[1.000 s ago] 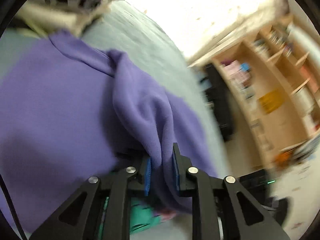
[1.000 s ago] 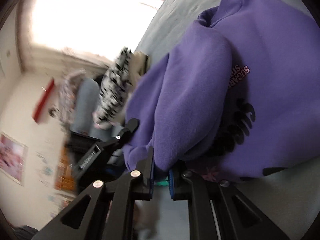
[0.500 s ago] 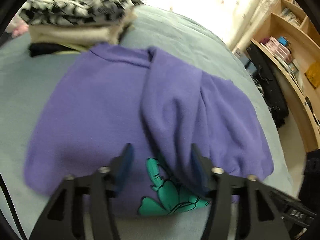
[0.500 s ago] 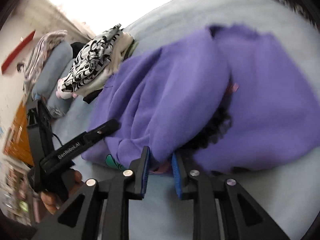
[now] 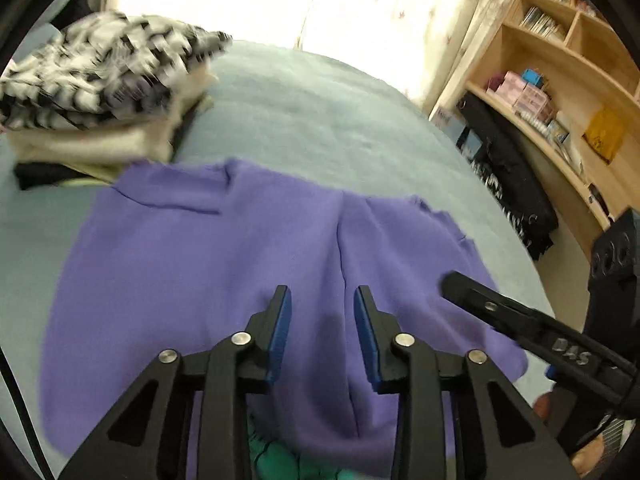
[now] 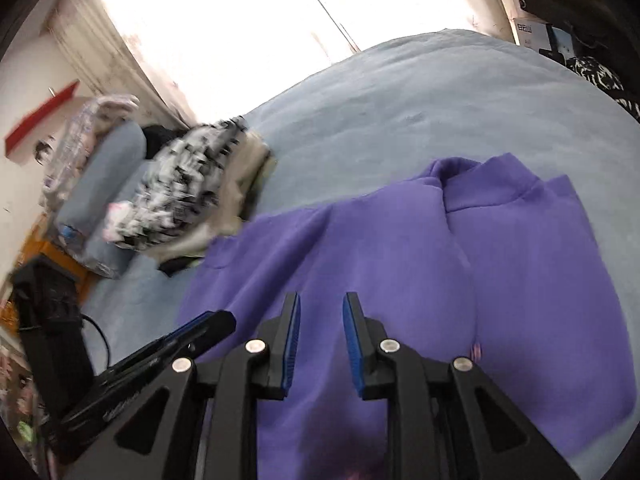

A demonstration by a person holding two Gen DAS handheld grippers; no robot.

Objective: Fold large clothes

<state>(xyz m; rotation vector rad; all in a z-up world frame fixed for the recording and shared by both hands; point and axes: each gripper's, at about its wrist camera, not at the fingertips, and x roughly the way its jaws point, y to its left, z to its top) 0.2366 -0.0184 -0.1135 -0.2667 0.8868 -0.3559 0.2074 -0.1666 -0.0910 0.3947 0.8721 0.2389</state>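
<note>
A purple fleece sweatshirt [image 6: 460, 264] is seen spread on a pale blue bed [image 6: 420, 92], with its collar at the far side and both sides folded in toward the middle. The right gripper [image 6: 320, 320], black with blue pads, is held above the near part of the sweatshirt; its jaws stand a little apart and nothing is between them. At the lower left the left gripper [image 6: 188, 340] is seen above the sweatshirt's edge. A stack of folded clothes [image 6: 192, 192], topped by a black-and-white patterned piece, is placed on the bed just beside the sweatshirt, blurred. A blue pillow [image 6: 100, 172] lies behind the stack.
</note>
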